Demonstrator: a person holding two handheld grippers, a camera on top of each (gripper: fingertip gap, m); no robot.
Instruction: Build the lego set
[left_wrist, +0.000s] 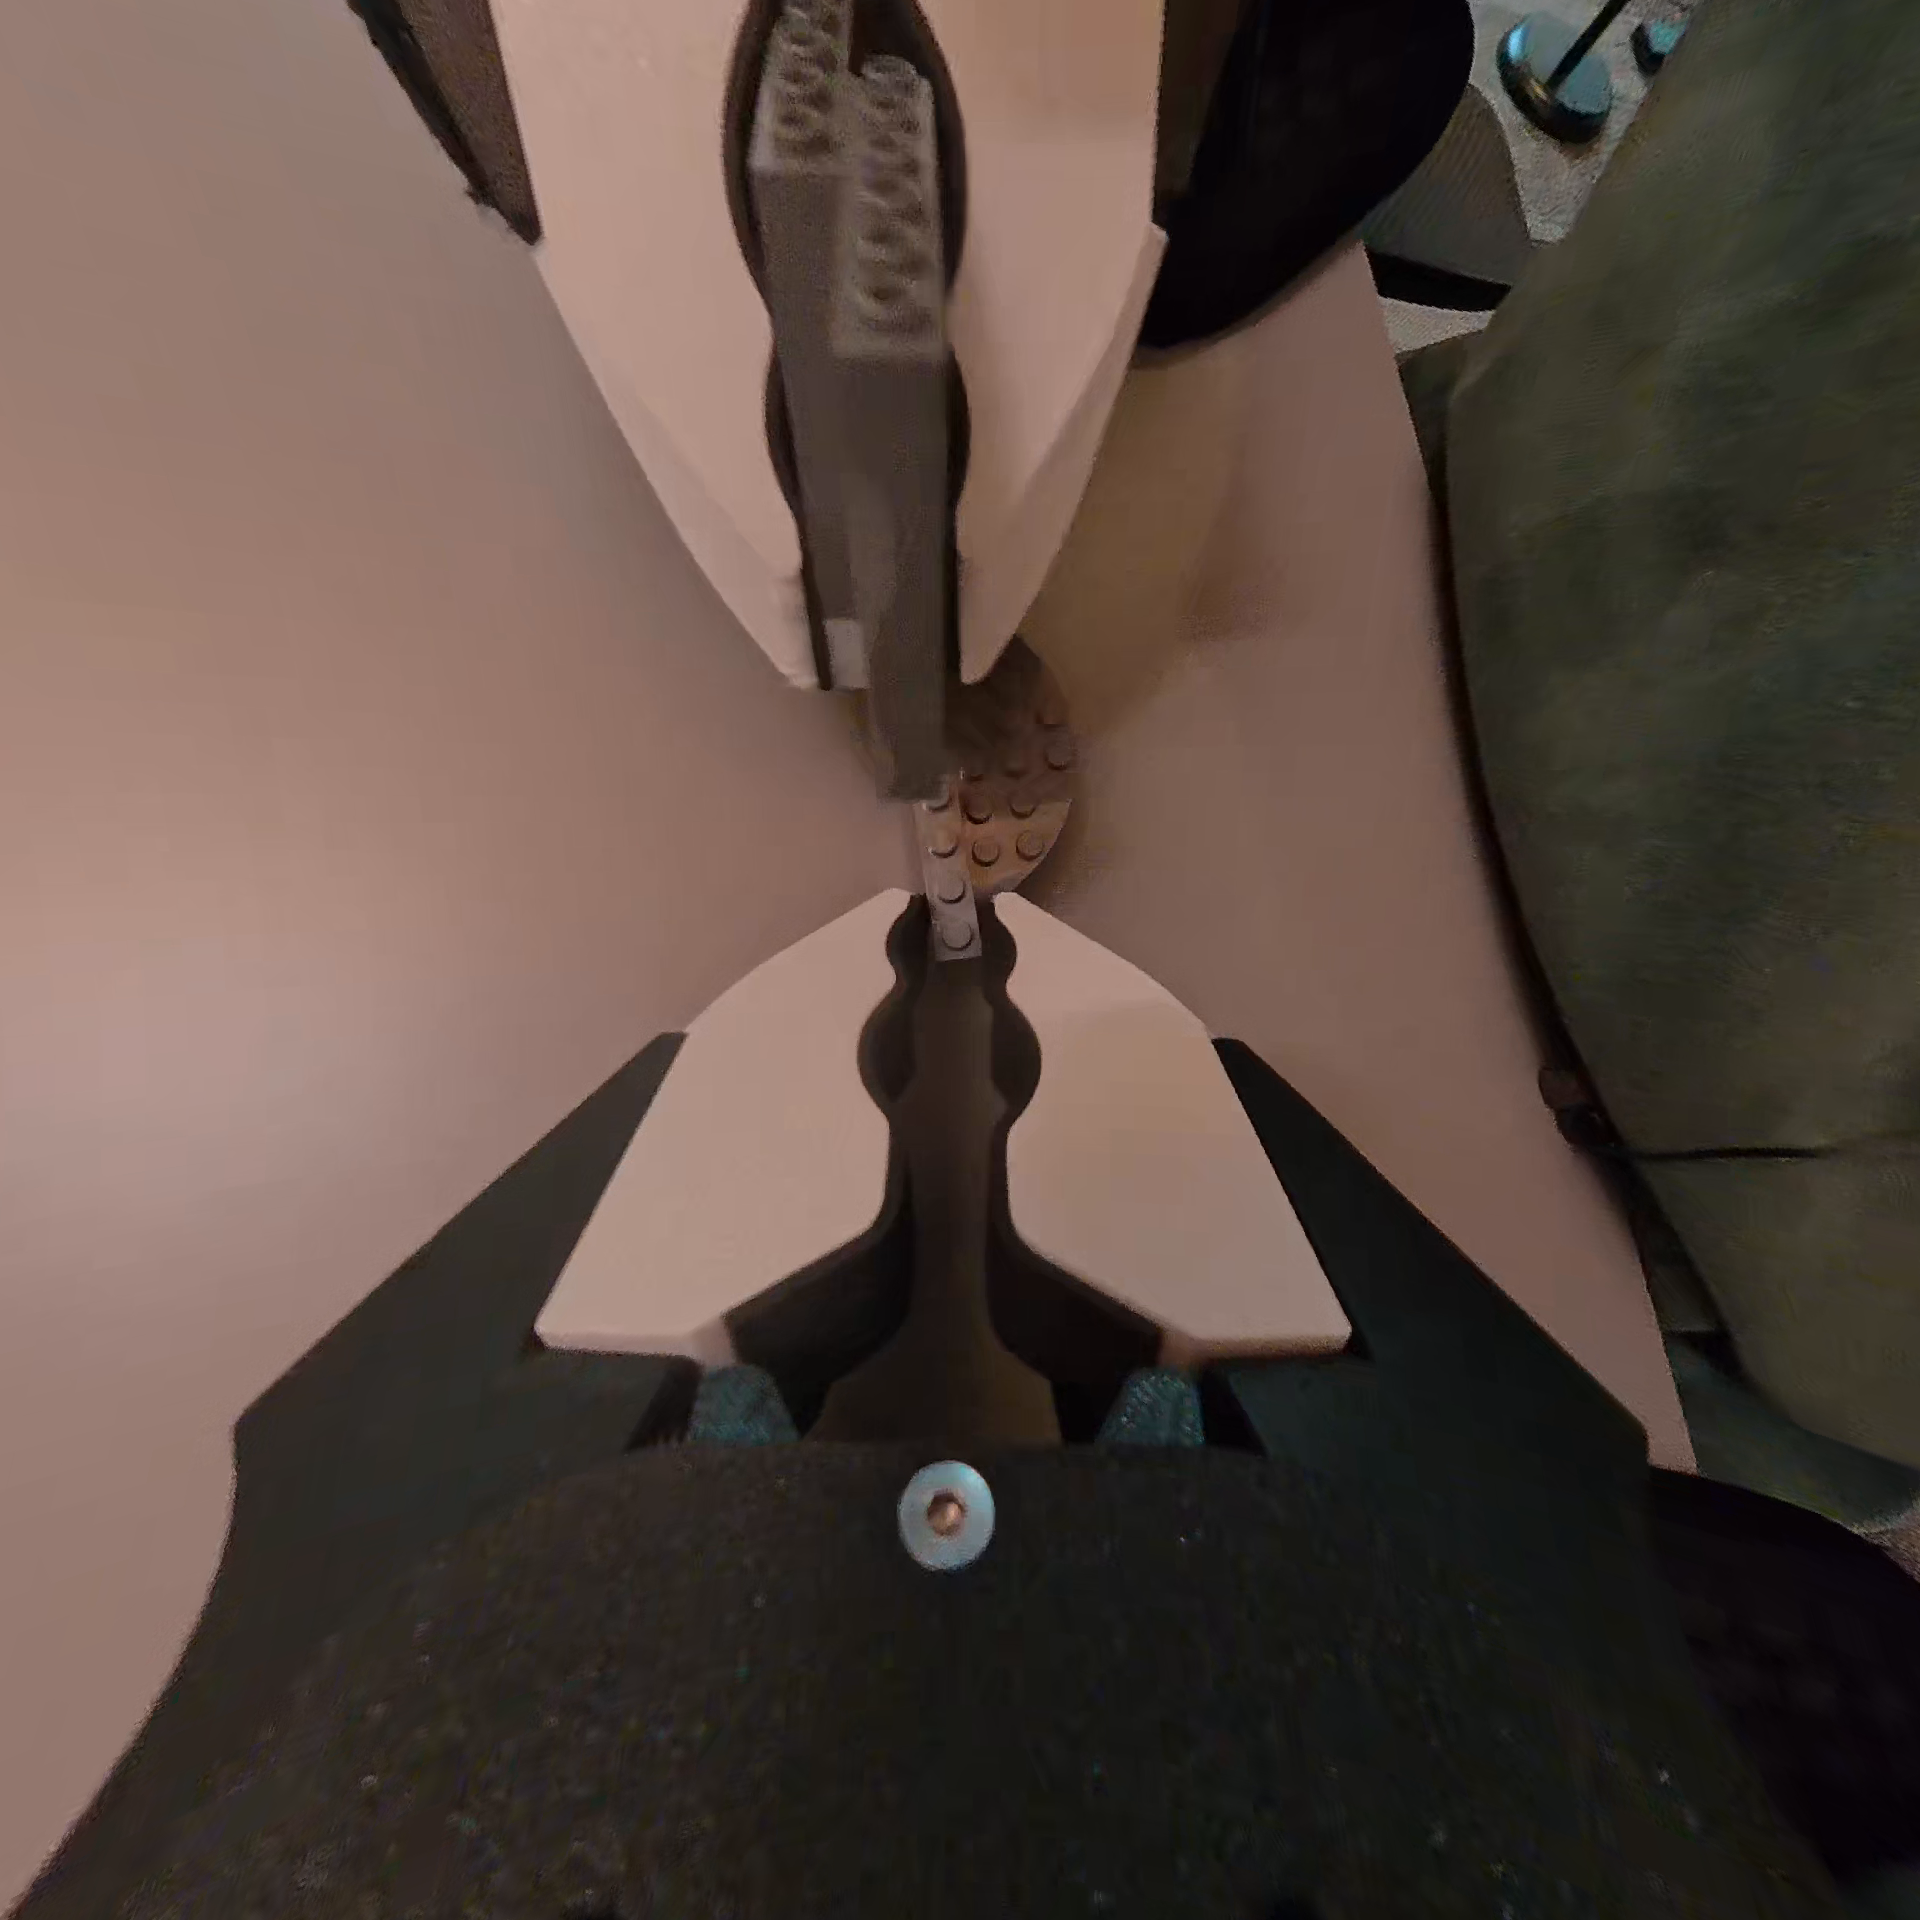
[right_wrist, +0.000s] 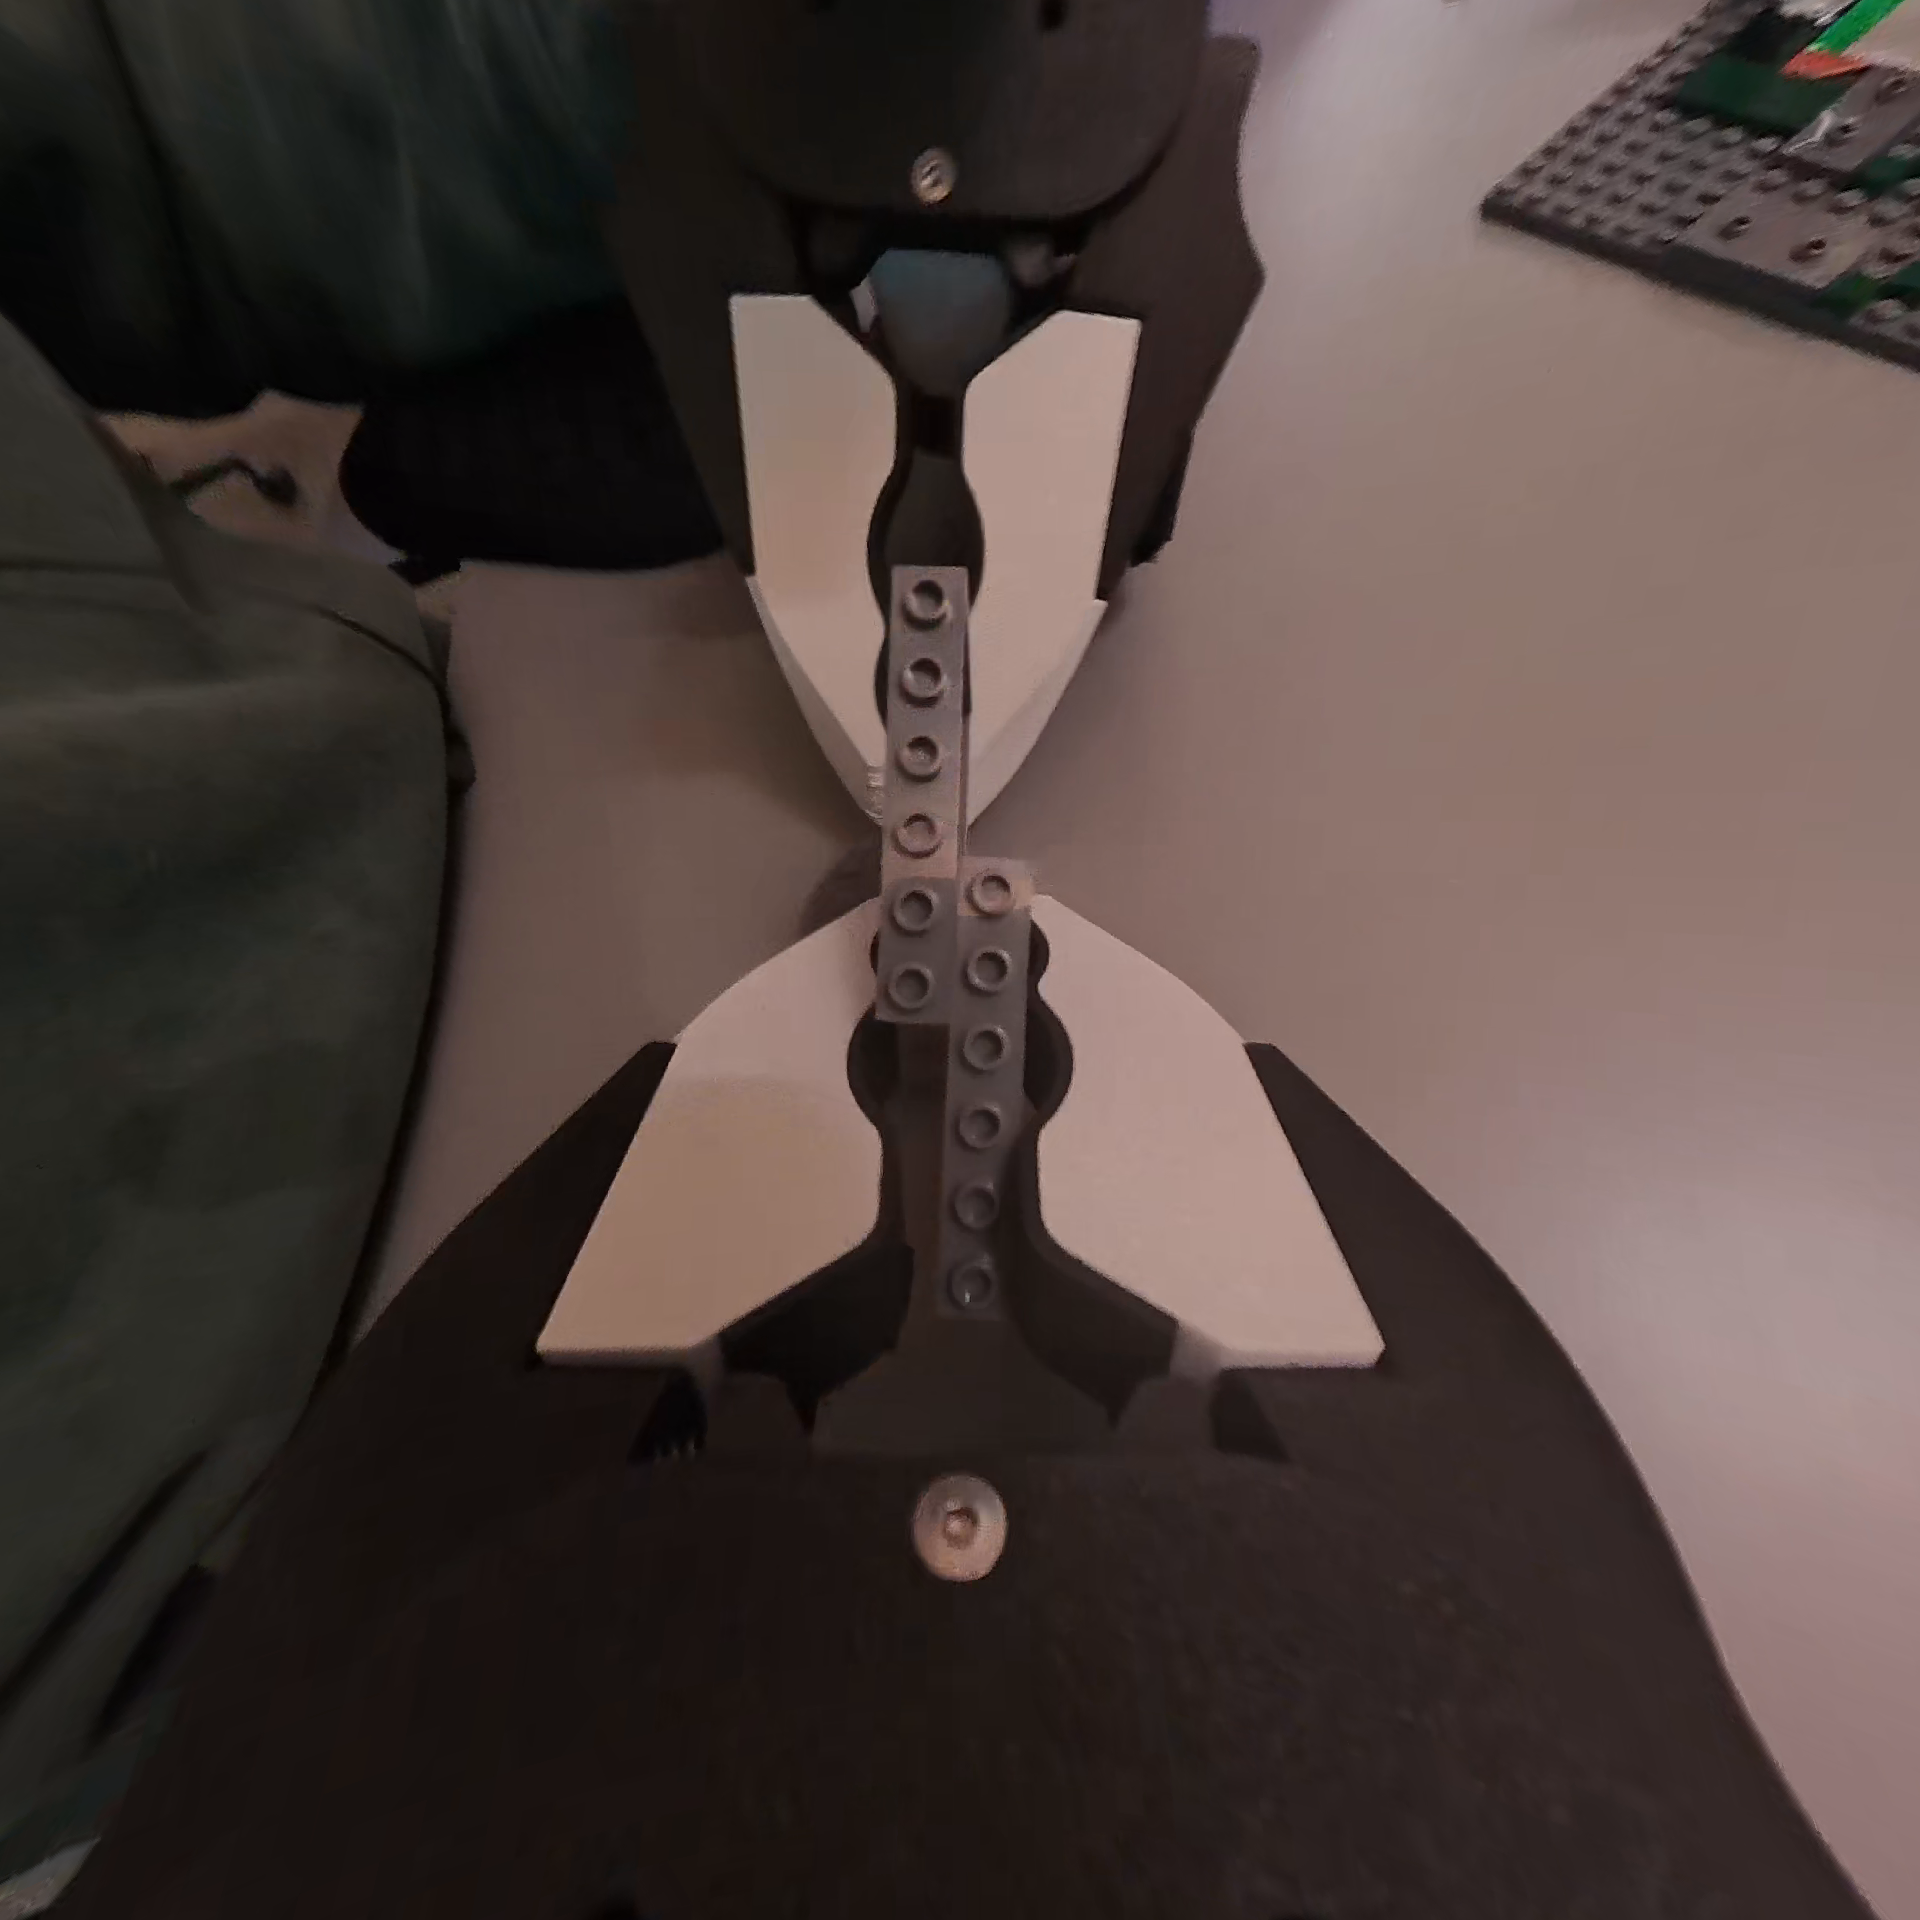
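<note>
Each gripper (right_wrist: 961, 935) grips a grey plate (right_wrist: 979, 1132) (ends overlapping)

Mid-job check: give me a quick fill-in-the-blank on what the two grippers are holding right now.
1. Each gripper is shut on a long, narrow plate of the colour ____.
2. In the right wrist view, the right gripper holds a plate with a single row of ____ studs.
3. The left gripper faces it, and the left plate lies ____ the right plate, ends overlapping.
4. The studded baseplate lies at the ____ right of that view.

Missing words: grey; six; beside; upper
</note>
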